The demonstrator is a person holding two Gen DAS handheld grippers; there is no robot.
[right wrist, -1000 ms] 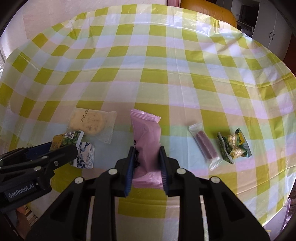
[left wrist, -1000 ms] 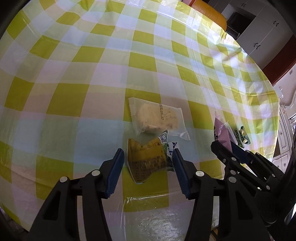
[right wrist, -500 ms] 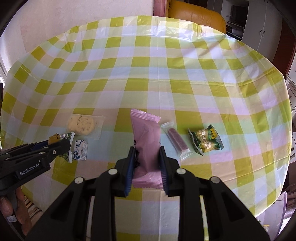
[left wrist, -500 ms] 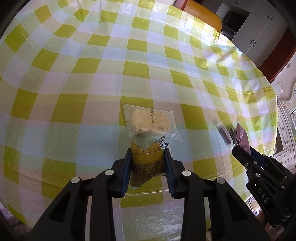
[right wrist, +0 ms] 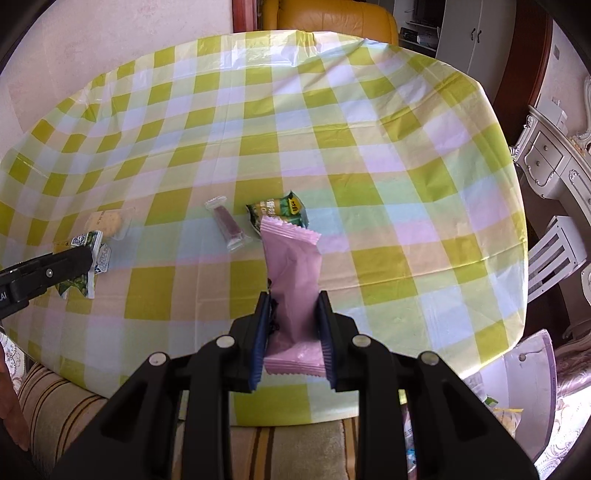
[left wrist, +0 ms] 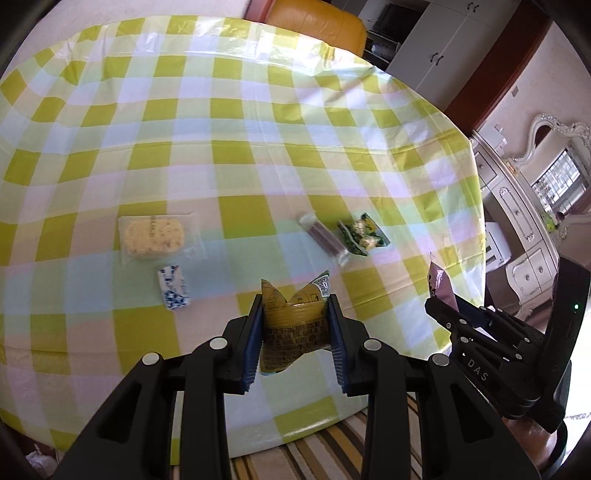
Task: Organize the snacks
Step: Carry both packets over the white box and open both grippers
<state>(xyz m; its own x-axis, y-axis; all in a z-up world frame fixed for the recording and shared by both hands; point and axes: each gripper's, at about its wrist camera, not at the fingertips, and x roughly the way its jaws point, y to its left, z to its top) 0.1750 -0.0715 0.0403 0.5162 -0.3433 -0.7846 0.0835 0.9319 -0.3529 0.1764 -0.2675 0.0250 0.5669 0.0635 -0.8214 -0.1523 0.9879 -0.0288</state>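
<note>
My left gripper is shut on a yellow snack packet, held above the near edge of the checked table. In the right wrist view, my right gripper is shut on a pink packet that stands up between its pads. Lying on the cloth are a cracker in a clear wrapper, a small blue-and-white packet, a purple bar in a clear wrapper and a green packet. The right gripper shows at the right of the left wrist view, and the left gripper at the left of the right wrist view.
An orange chair stands behind the table's far edge. A striped cushion lies below the near edge. White cabinets and a white chair are to the right.
The left gripper's jaws closed on the yellow packet and lifted it off the cloth. Both grippers pulled back and up toward the near edge, the right still holding the pink packet.
</note>
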